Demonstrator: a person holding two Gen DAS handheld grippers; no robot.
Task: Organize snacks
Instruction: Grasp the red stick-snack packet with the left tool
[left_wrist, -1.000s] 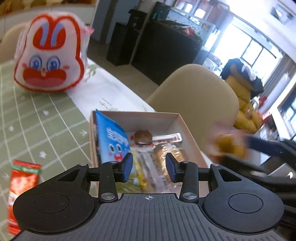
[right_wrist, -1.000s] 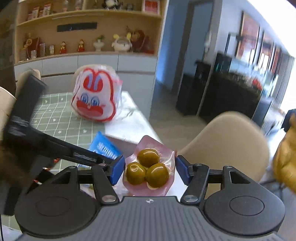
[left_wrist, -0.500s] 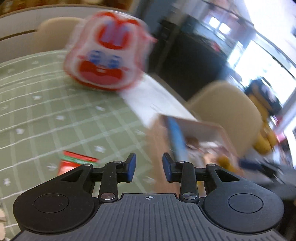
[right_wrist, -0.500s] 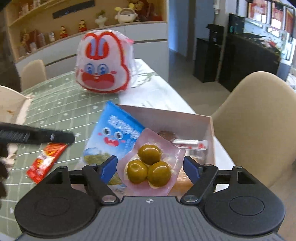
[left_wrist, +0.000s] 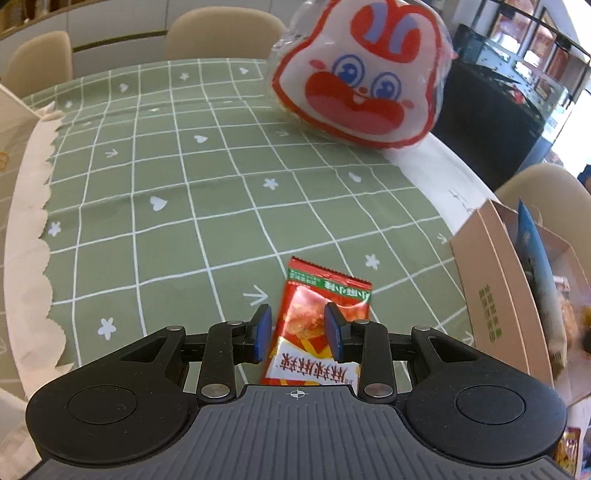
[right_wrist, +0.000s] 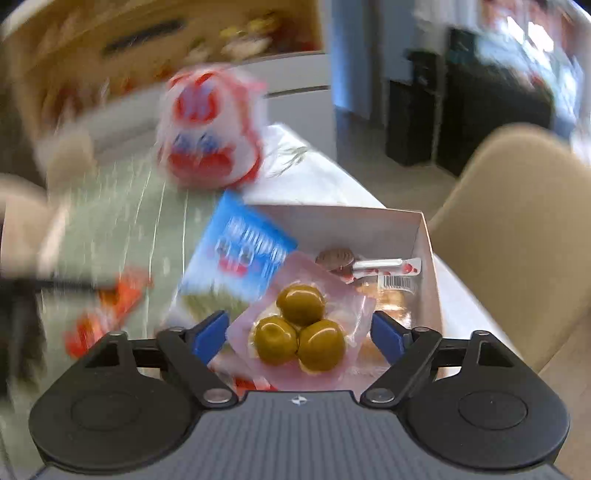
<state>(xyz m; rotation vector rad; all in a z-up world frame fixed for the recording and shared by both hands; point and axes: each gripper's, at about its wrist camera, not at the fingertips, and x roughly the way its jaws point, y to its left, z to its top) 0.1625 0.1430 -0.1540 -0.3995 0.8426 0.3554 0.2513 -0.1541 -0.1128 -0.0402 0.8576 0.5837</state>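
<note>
- Just now the left gripper (left_wrist: 297, 334) hangs low over the green checked tablecloth (left_wrist: 166, 206), its jaws narrow and astride a red snack packet (left_wrist: 325, 314) that lies flat on the cloth; the blue pads do not seem to press it, though contact is hard to judge.
- Beside that packet, to the right, stands the cardboard box (left_wrist: 491, 280), with a blue snack bag (left_wrist: 532, 251) leaning inside its near wall.
- Farther back, a rabbit-face bag (left_wrist: 362, 81) sits at the cloth's edge.
- Meanwhile the right gripper (right_wrist: 299, 334) is over the open box (right_wrist: 424, 236); its jaws have just been opening and now stand wide, clear of both edges of the pink packet of three green olives (right_wrist: 301, 325) lying between them.
- Under and around that packet the box holds the blue bag (right_wrist: 240, 258), a small brown round sweet (right_wrist: 336, 256) and a thin white-and-red stick packet (right_wrist: 388, 265).
- Left of the box, blurred, the red packet (right_wrist: 107, 310) lies on the cloth.
</note>
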